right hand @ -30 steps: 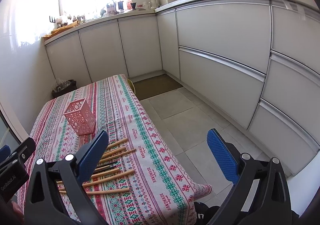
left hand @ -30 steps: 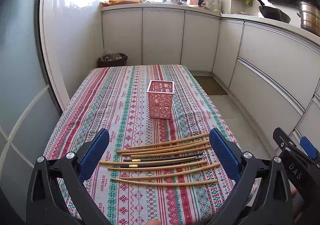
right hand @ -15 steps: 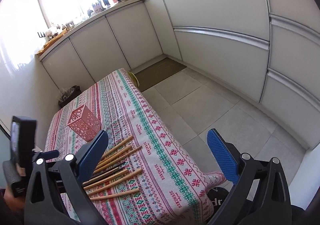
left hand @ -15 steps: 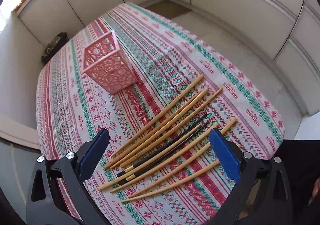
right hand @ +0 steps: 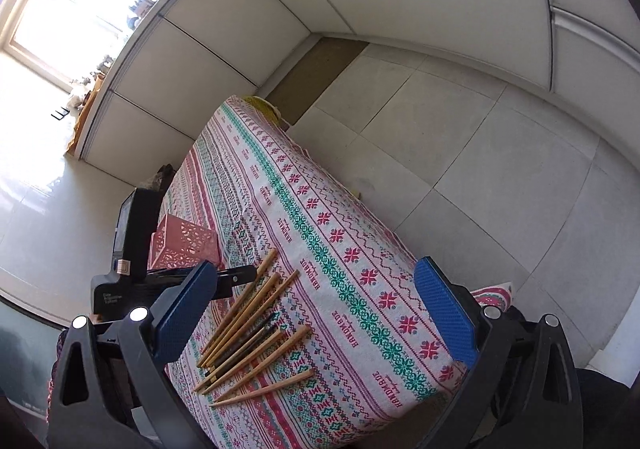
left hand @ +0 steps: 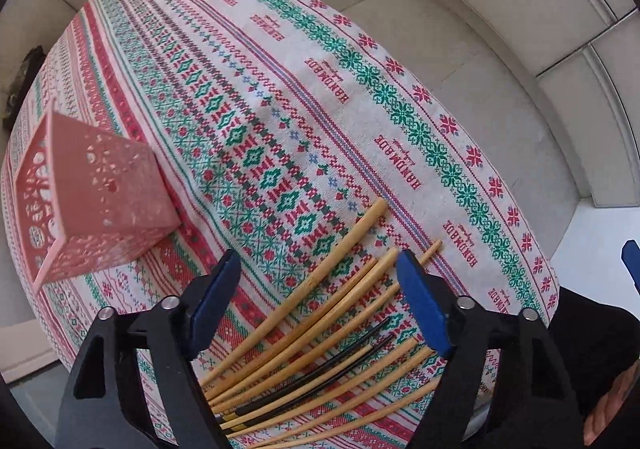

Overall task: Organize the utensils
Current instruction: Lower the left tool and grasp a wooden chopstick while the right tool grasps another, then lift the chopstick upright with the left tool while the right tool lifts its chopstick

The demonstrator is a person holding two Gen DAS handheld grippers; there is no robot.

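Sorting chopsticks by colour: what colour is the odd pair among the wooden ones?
Black chopsticks with gold bands near the end, best seen in the left wrist view.

The left tool [left hand: 316,289] has dropped from a raised, level look across the desk [left hand: 400,97] to a steep downward tilt close over the chopsticks [left hand: 320,333]. Its blue pads [left hand: 216,297] were spread wide a second ago and now stand nearer together, either side of the upper ends of the bamboo sticks, with nothing pinched between them. The pink basket [left hand: 92,205] has slid to the left edge of its view. The right tool [right hand: 316,317] has tipped down and rolled, its pads spread as wide as before, and the left tool's body [right hand: 136,249] has come into its view beside the basket [right hand: 184,245].
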